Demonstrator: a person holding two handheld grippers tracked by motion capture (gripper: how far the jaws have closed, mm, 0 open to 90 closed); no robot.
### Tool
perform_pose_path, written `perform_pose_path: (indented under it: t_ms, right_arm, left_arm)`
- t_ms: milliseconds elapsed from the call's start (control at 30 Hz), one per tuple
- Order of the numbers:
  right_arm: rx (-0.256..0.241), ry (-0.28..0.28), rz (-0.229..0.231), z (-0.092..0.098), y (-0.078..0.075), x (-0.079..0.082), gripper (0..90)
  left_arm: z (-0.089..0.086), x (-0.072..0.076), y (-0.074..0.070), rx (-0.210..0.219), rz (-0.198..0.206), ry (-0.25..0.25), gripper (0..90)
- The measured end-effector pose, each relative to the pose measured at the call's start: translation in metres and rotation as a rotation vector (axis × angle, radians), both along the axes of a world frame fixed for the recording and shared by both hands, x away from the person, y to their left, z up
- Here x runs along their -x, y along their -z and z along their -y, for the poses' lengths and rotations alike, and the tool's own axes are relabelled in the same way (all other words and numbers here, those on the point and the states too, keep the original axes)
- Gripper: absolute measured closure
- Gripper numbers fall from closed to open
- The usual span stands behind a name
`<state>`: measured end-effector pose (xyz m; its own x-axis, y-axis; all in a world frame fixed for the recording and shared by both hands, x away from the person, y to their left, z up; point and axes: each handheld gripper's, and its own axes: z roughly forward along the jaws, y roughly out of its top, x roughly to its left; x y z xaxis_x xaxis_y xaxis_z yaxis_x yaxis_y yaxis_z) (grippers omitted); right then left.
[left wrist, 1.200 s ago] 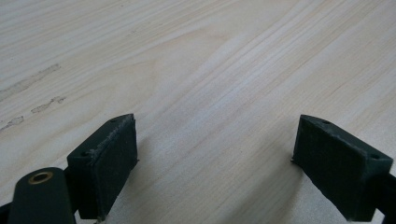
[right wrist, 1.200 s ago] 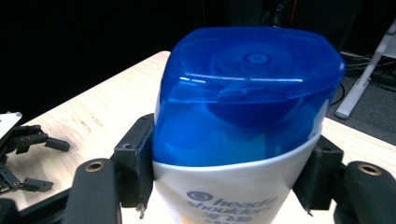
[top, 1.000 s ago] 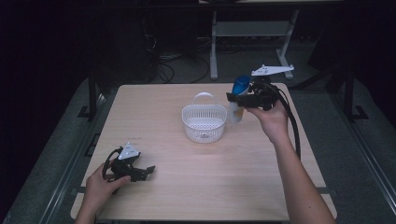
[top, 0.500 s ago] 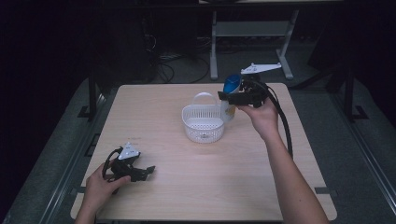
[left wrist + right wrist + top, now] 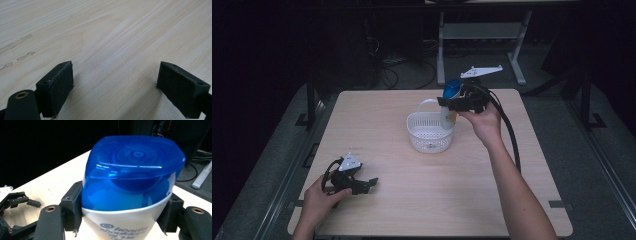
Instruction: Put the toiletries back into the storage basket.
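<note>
My right gripper point(image 5: 451, 103) is shut on a white shampoo bottle point(image 5: 448, 113) with a blue cap point(image 5: 452, 88), held upright in the air at the right rim of a white plastic basket point(image 5: 428, 134). In the right gripper view the bottle point(image 5: 125, 222) sits squeezed between both pads, its blue cap point(image 5: 132, 170) close to the camera. My left gripper point(image 5: 368, 183) rests on the table near the front left corner, open. Its two pads point(image 5: 56, 85) stand wide apart over bare wood with nothing between them.
The basket has a raised handle point(image 5: 428, 103) at its back and stands mid-table on the light wooden tabletop point(image 5: 422, 200). A black cable point(image 5: 509, 135) trails from the right gripper along the forearm. Beyond the table's far edge are a metal stand point(image 5: 482, 31) and floor cables.
My right gripper has carried the bottle leftward and slightly up, from beside the basket's right to its right rim. The left gripper has stayed where it was.
</note>
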<state>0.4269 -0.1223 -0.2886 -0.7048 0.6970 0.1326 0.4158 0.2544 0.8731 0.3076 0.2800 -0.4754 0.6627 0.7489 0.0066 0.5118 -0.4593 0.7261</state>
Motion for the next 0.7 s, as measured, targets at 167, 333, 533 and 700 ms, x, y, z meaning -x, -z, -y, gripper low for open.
perform_pose_path:
  t_ms: [167, 333, 533, 700]
  right_arm:
    - [0.004, -0.003, -0.010, -0.005, 0.005, -0.003, 33.7]
    - [0.006, -0.009, -0.019, -0.006, 0.012, -0.008, 33.8]
    - [0.008, -0.013, -0.034, -0.009, 0.019, -0.011, 33.8]
    - [0.017, -0.015, -0.041, -0.009, 0.027, -0.013, 33.8]
  left_arm:
    - [0.000, 0.000, 0.000, 0.000, 0.000, 0.000, 13.3]
    - [0.000, 0.000, 0.000, -0.001, 0.000, 0.000, 13.3]
    - [0.000, 0.000, 0.000, 0.000, -0.001, 0.000, 13.3]
    - [0.000, 0.000, 0.000, -0.004, -0.001, 0.002, 13.3]
